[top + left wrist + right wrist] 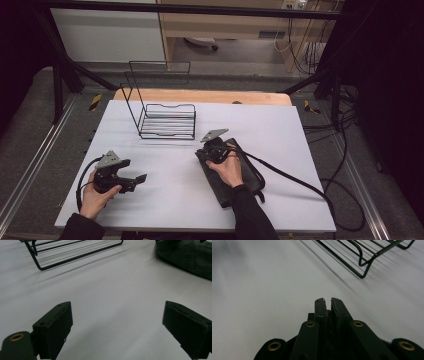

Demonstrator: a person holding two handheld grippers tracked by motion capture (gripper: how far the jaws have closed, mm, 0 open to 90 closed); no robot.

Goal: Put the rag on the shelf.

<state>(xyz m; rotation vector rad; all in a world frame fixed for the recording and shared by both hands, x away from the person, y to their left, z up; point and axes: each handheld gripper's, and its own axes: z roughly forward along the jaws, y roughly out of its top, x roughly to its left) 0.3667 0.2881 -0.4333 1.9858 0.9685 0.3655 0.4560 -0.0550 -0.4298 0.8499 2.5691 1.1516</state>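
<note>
A dark grey cloth (235,175) lies folded on the white desk (170,200), just in front and to the right of the black wire rack (167,121). The right gripper (214,148) sits at the cloth's far end, jaws pinched together on its edge. The left gripper (135,181), well to the rack's near left, is spread wide and empty. The cloth looks soft and limp; an edge or corner seems the best hold. The hand covers its middle, so its fold is hard to read.
</note>
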